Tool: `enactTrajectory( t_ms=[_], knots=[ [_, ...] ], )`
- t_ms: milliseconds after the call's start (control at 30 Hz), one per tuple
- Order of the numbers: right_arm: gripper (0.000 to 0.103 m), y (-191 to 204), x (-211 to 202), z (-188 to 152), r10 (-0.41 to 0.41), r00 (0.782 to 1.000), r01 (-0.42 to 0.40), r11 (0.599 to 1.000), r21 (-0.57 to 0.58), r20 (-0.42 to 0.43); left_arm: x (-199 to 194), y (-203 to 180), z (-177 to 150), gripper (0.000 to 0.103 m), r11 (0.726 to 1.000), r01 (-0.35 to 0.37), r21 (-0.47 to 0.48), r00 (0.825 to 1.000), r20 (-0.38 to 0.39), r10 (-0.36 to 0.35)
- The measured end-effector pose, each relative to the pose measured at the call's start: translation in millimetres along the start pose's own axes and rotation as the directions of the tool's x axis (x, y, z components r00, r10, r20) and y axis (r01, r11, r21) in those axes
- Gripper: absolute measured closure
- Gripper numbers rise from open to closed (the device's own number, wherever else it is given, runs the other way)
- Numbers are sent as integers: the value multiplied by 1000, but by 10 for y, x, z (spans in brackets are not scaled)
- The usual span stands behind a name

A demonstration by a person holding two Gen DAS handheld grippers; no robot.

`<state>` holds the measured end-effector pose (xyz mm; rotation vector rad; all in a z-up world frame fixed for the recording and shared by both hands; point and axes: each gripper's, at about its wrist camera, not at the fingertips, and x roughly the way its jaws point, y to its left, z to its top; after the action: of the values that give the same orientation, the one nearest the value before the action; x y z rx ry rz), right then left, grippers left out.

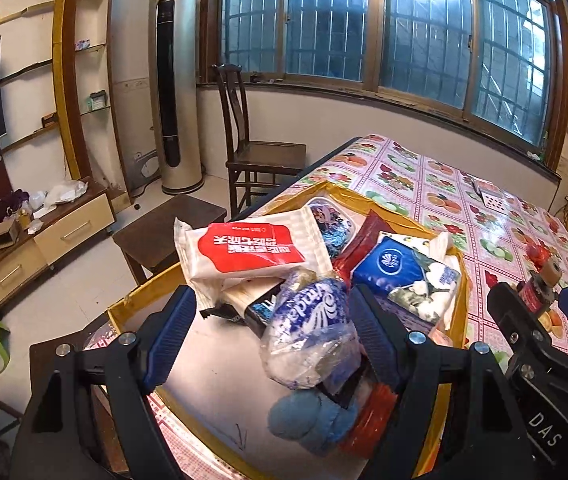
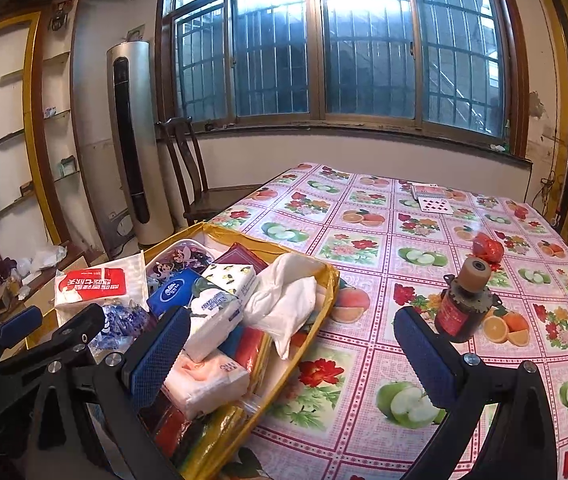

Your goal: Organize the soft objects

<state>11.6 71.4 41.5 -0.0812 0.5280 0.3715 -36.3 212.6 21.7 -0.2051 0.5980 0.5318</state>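
Blue-printed plastic tissue bag point(image 1: 308, 332) at lower centre lies between the spread left gripper point(image 1: 274, 336) fingers, over the cardboard box point(image 1: 400, 216); right gripper point(image 2: 292, 356) fingers spread, empty, above the tabletop point(image 2: 364, 240).

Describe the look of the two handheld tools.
Both the left tool and the right tool have matte black angular frames, silver round screws, and two fingers faced with dark blue ribbed pads. White letters "DAS" mark the right tool's body.

Bright window point(image 2: 336, 52) backlight, tablecloth point(image 1: 496, 220) glare, fisheye-warped edges w/ vignetting
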Motion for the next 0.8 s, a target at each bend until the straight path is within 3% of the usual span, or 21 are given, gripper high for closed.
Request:
enactTrajectory(
  t_ms=[800],
  knots=[
    [0,80,70,-18,0,1000,1,999,-54,16,125,46,19,24,999,29,22,998,-50,-28]
  ],
)
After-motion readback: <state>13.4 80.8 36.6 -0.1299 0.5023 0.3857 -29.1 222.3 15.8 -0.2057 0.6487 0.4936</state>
